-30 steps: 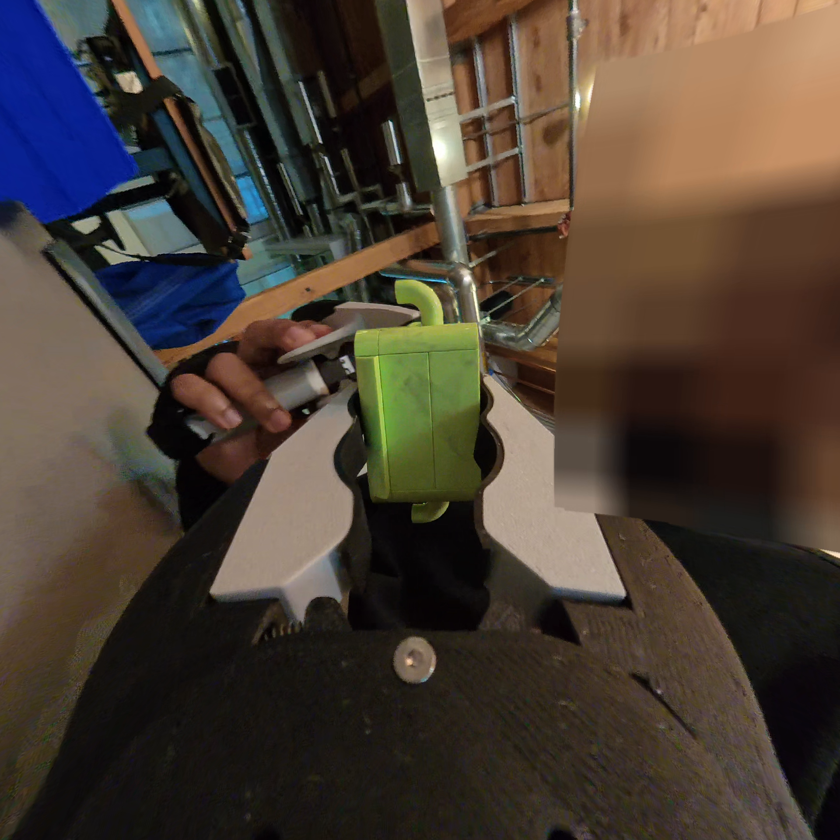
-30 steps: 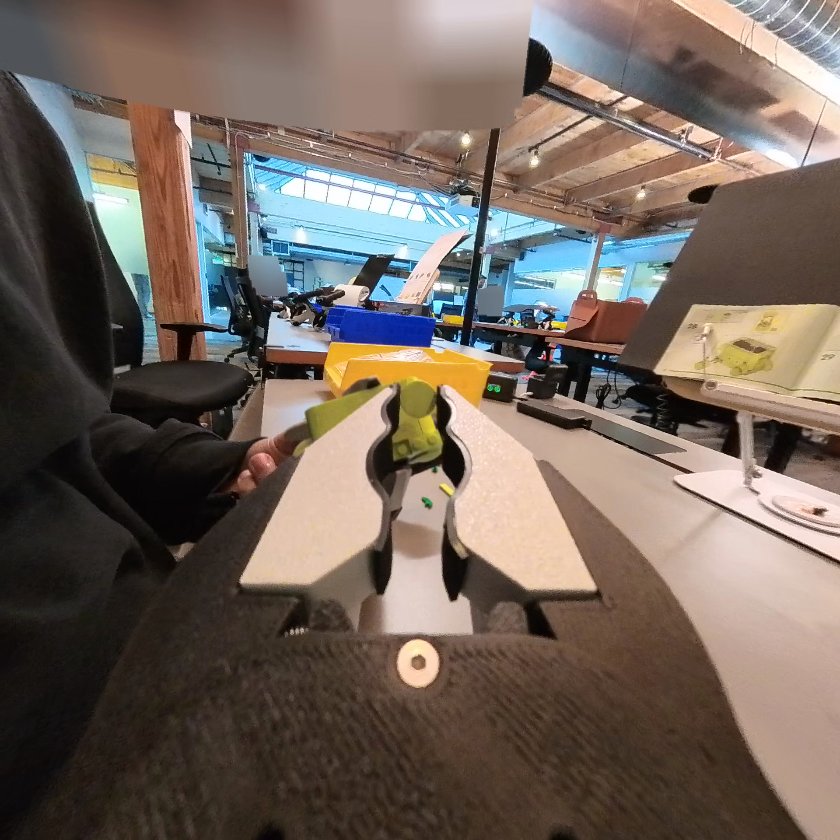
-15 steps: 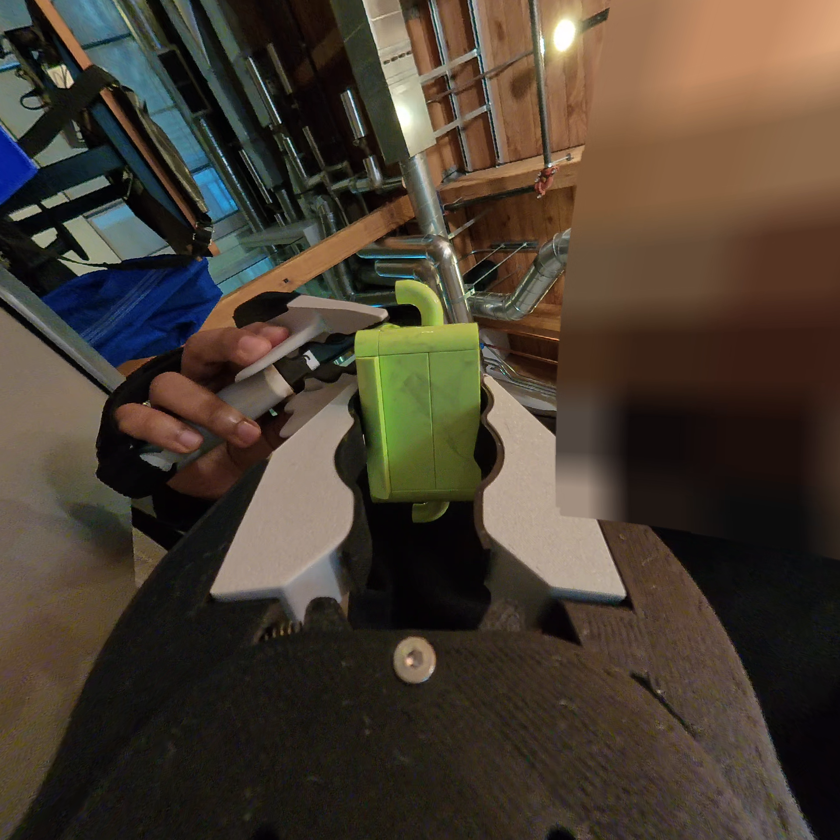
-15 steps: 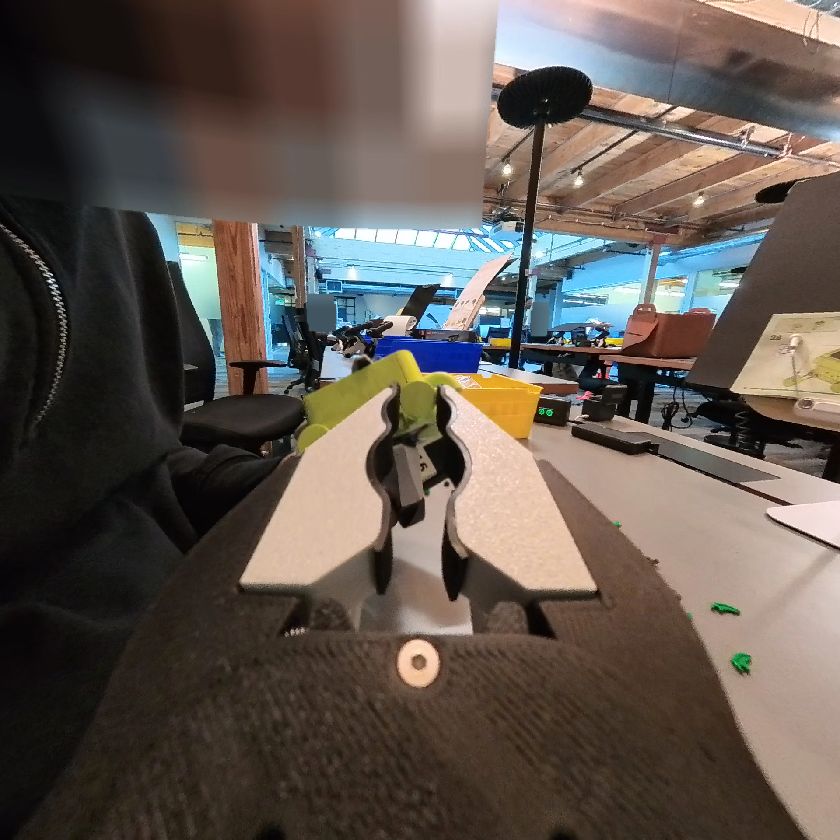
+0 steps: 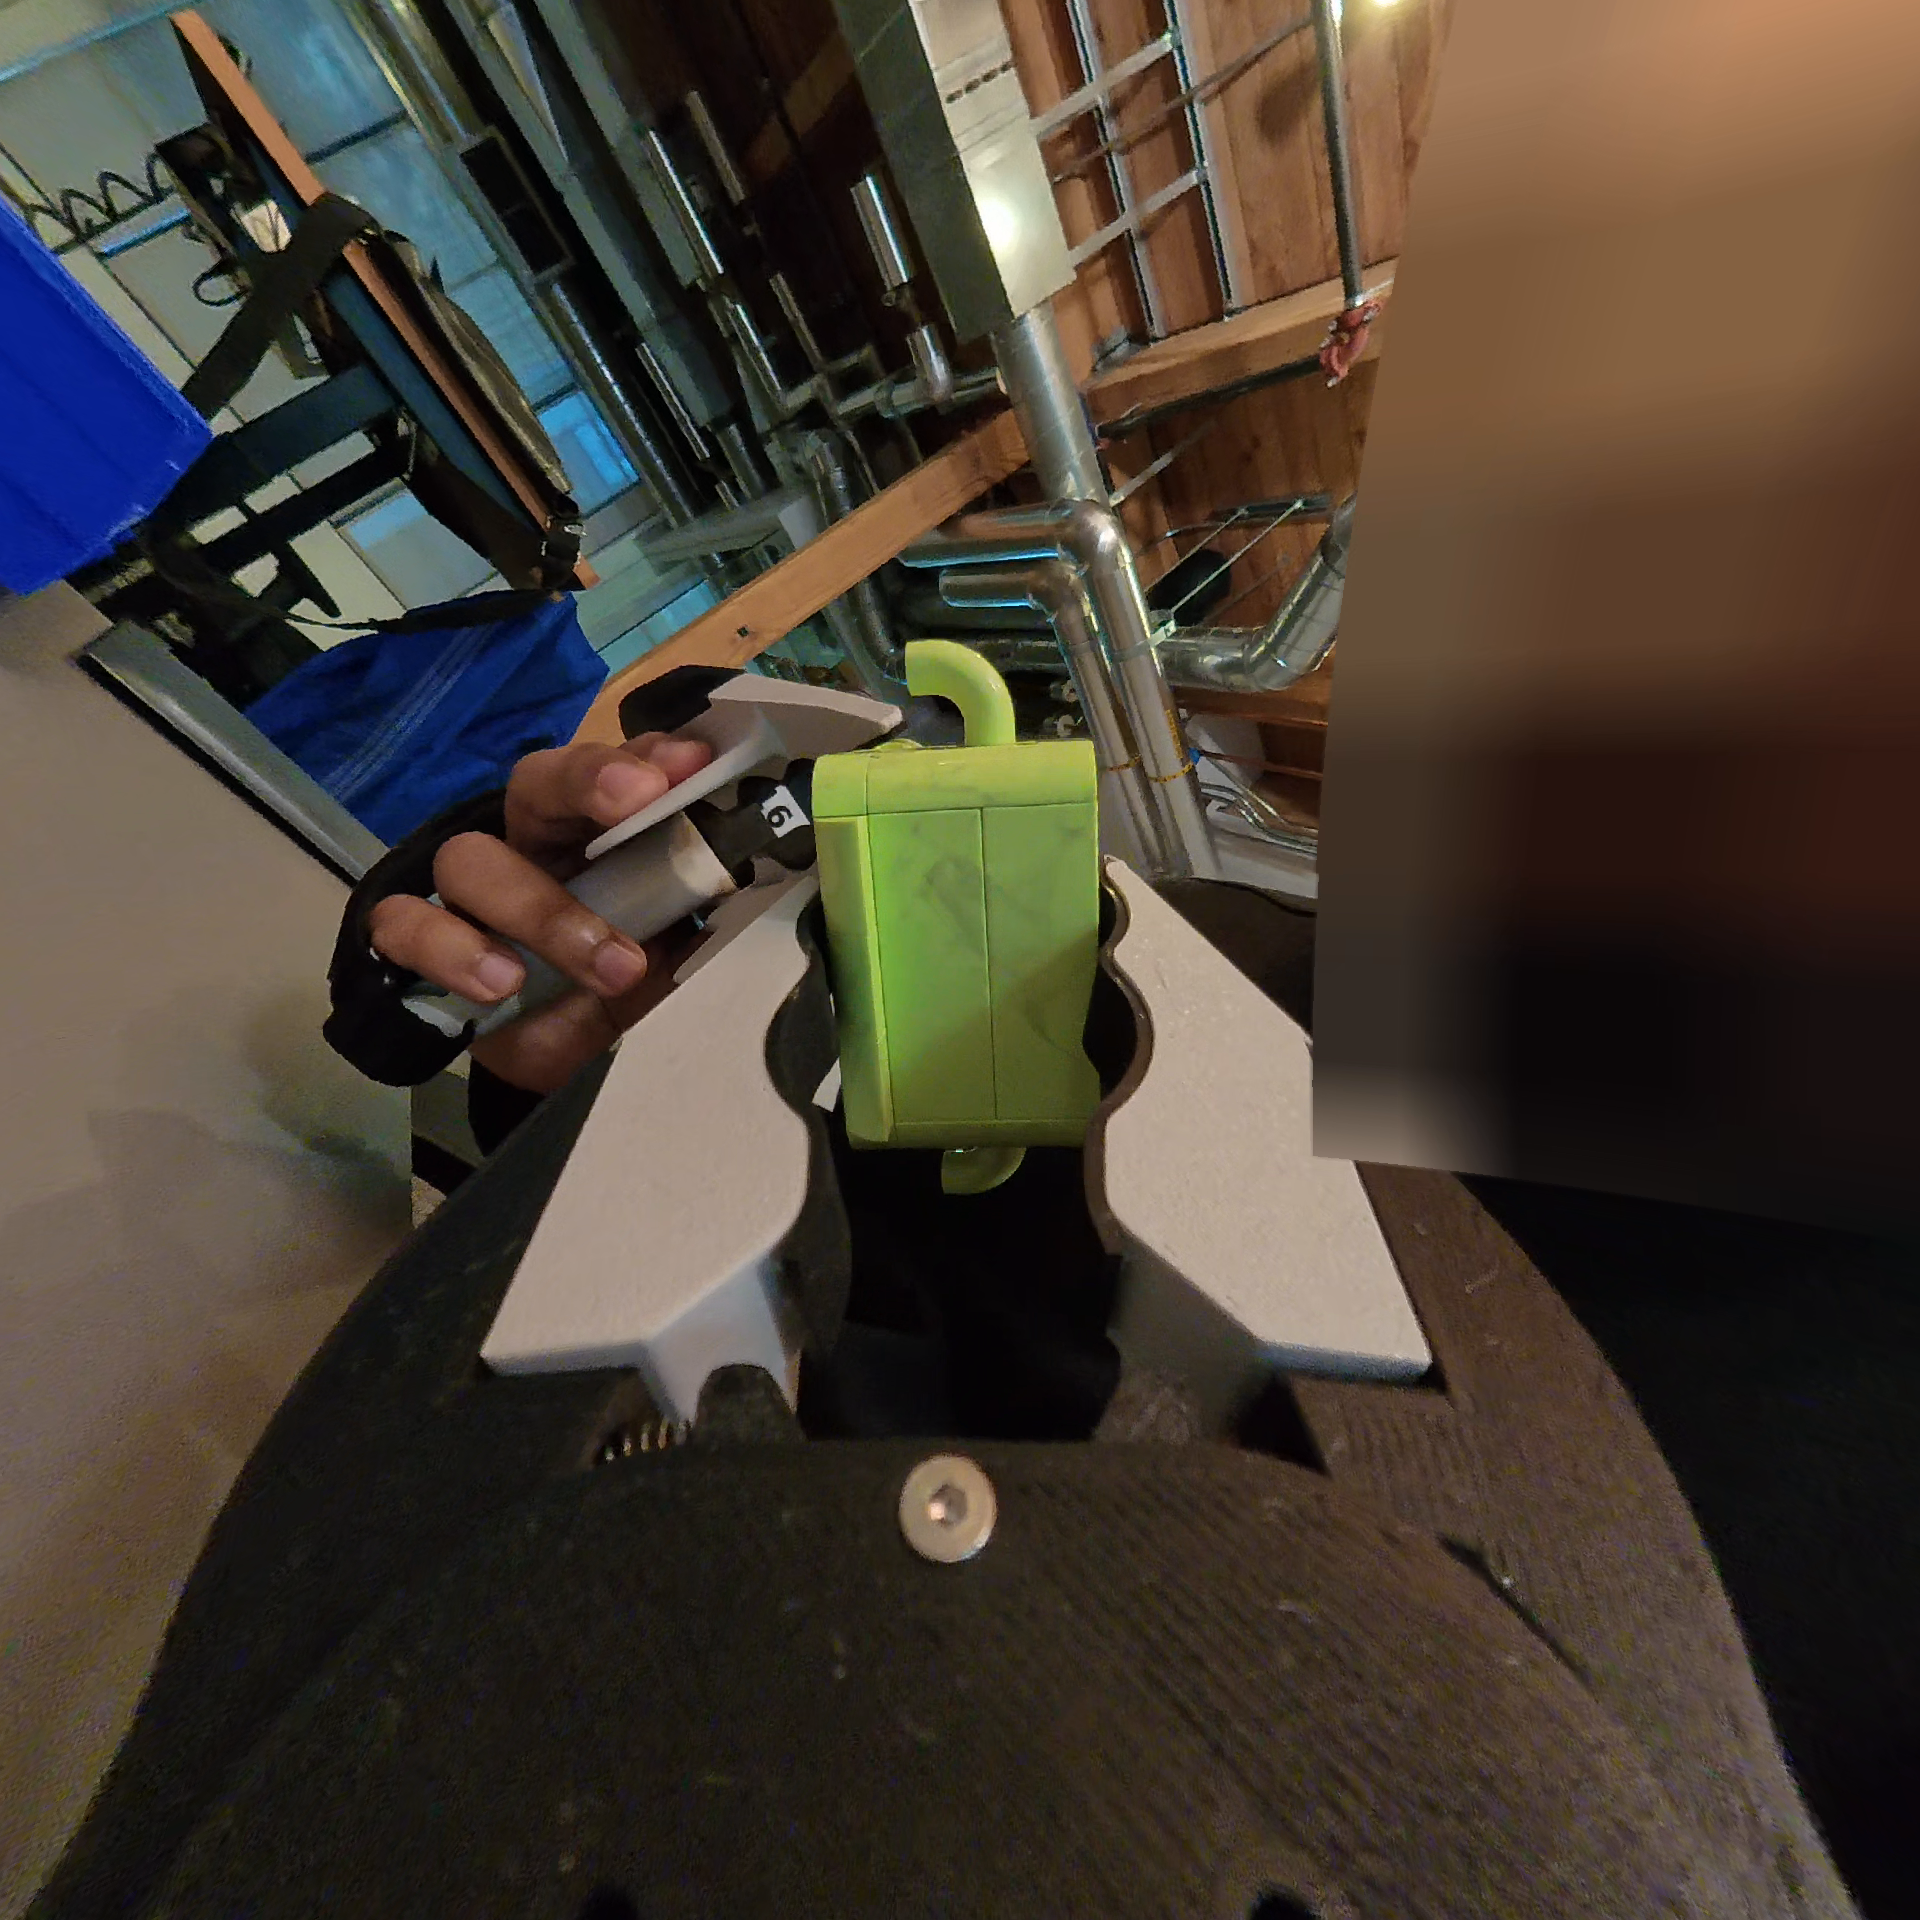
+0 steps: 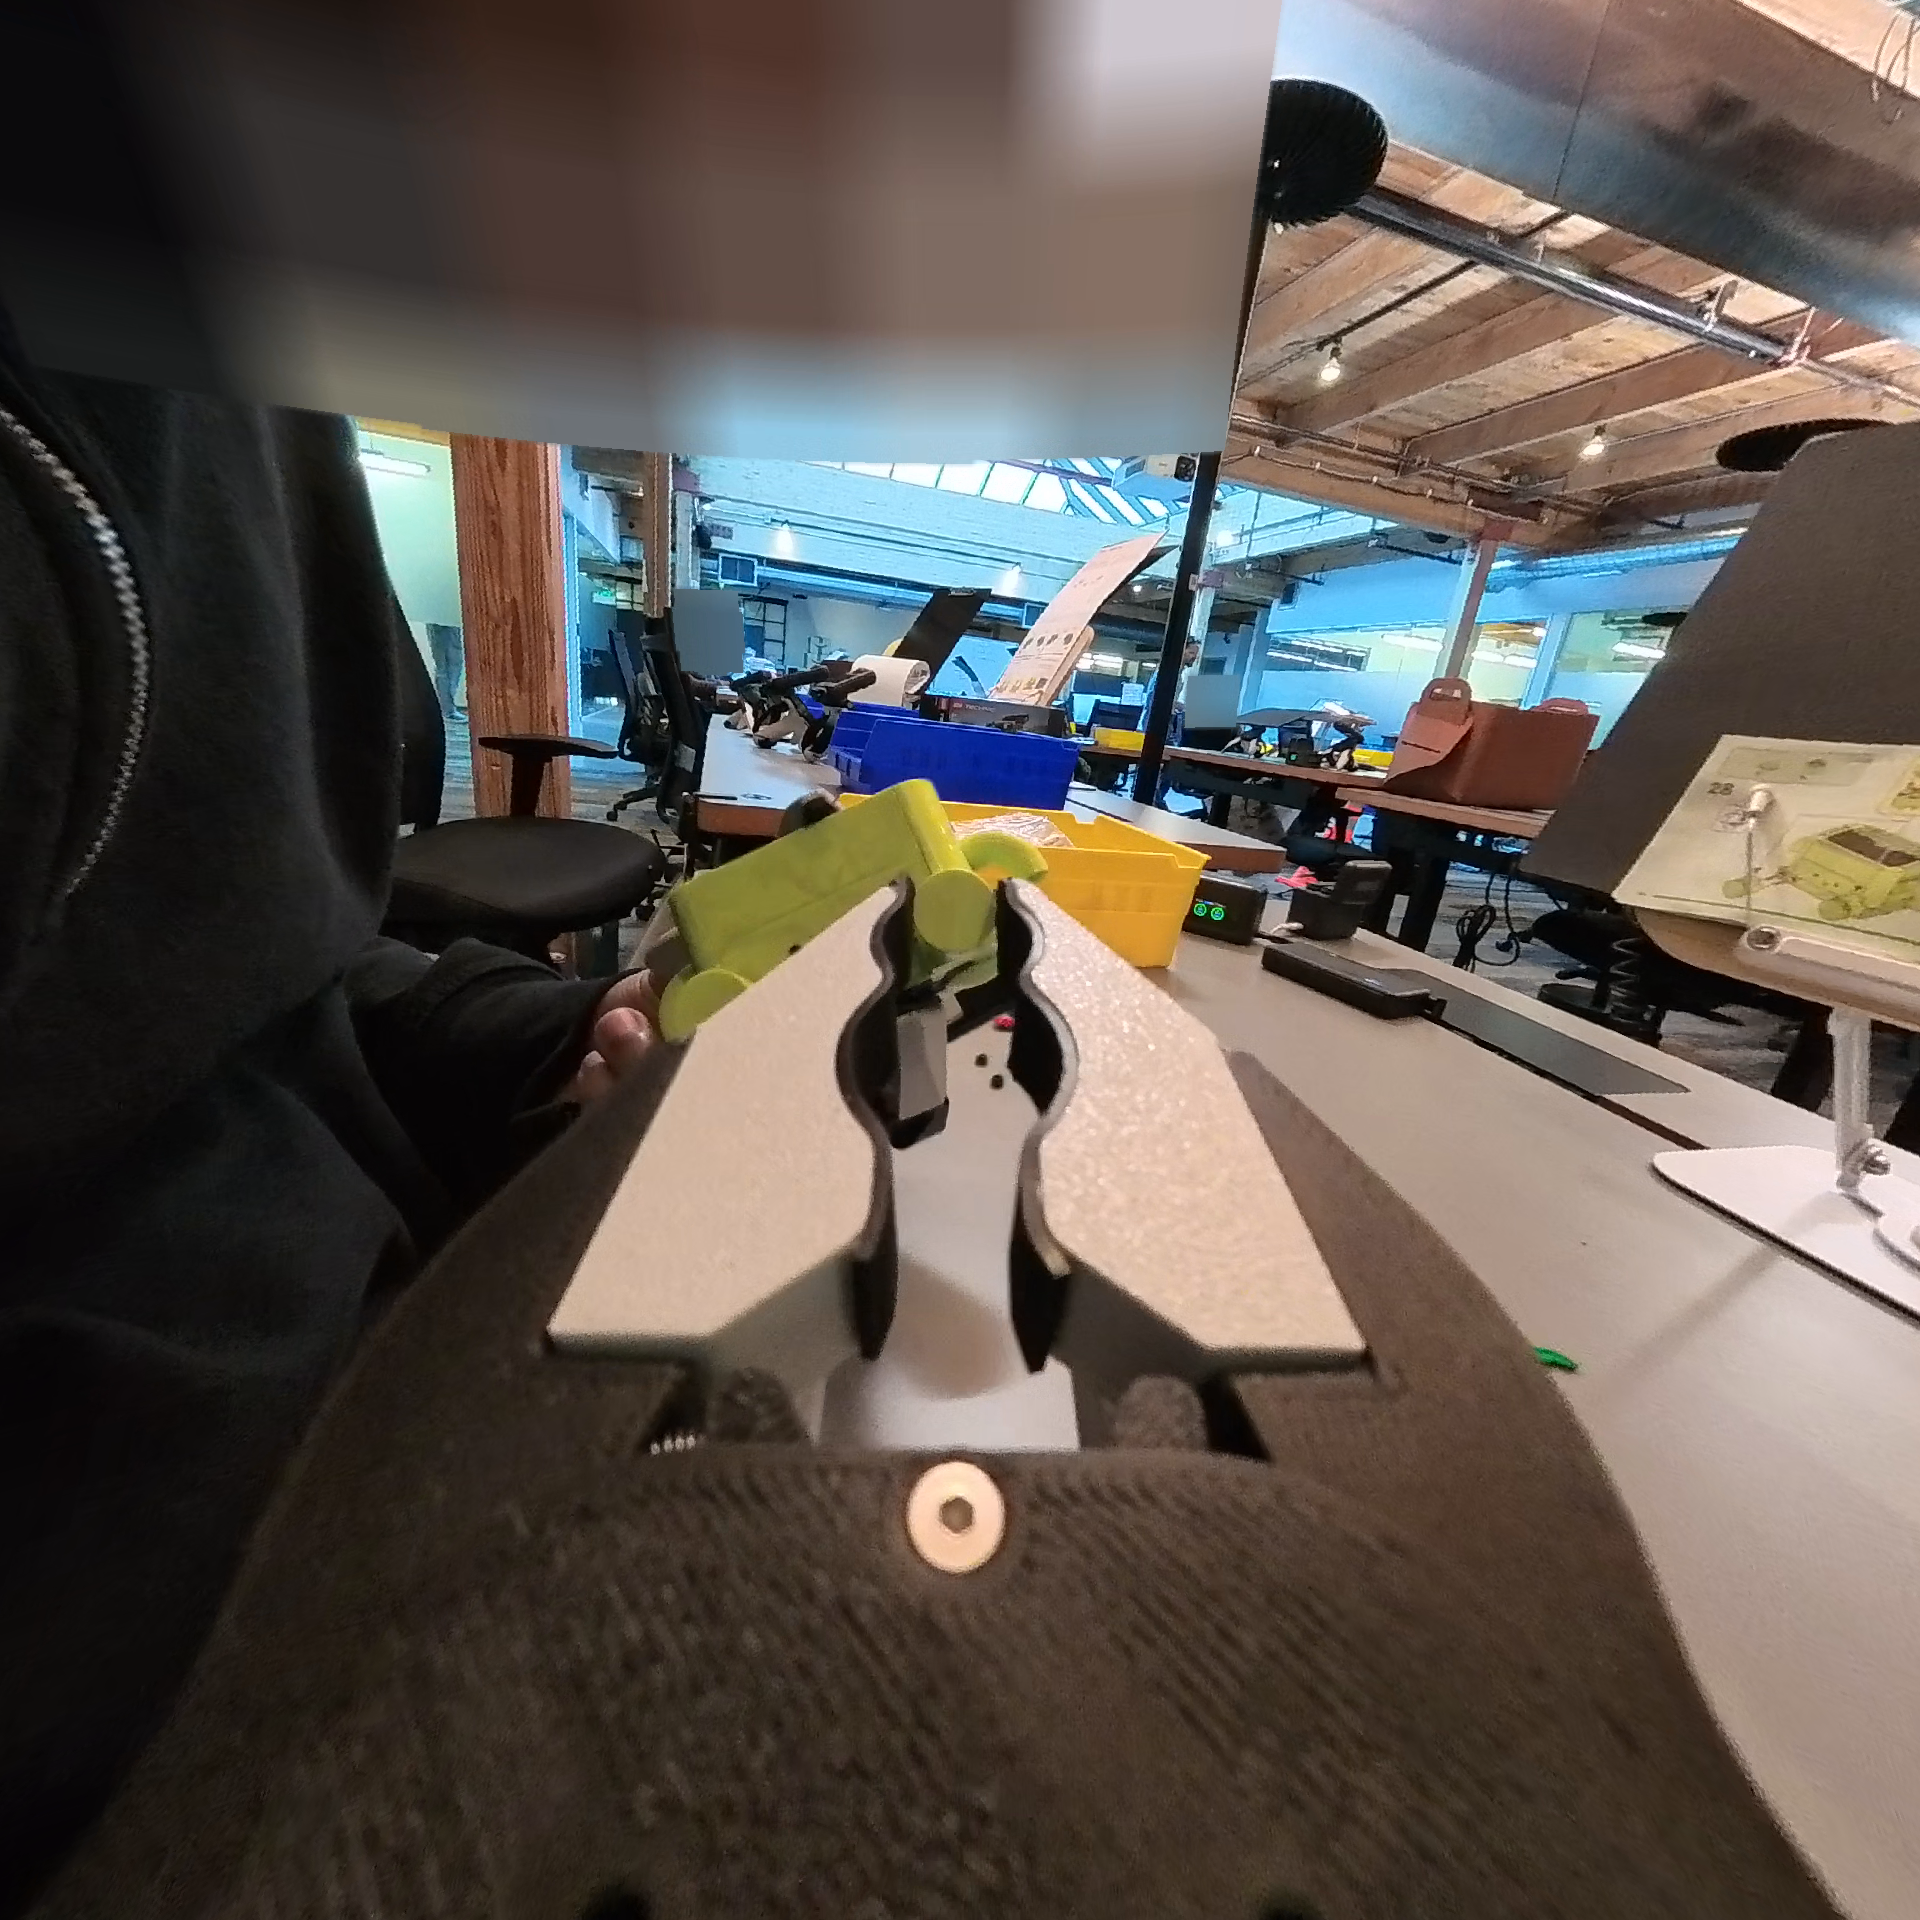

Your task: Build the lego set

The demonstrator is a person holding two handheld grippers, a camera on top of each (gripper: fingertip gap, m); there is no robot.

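Left gripper (image 5: 961,935) fingers grasp the lime lego block (image 5: 966,956); right gripper (image 6: 951,920) fingers clench its round end.

This is a big open room with lots of long grey tables (image 6: 1455,1049). The roof is made of brown wood planks (image 6: 1475,343) with little lamps (image 6: 1331,364) shining down. A fat wooden post (image 6: 509,623) stands near a black office chair (image 6: 520,862). Far back, the walls and windows look bright blue and white. Blue bins (image 6: 956,758) and a yellow bin (image 6: 1122,894) sit on the tables. Shiny silver pipes (image 5: 1091,582) run along a wooden wall (image 5: 1247,156).
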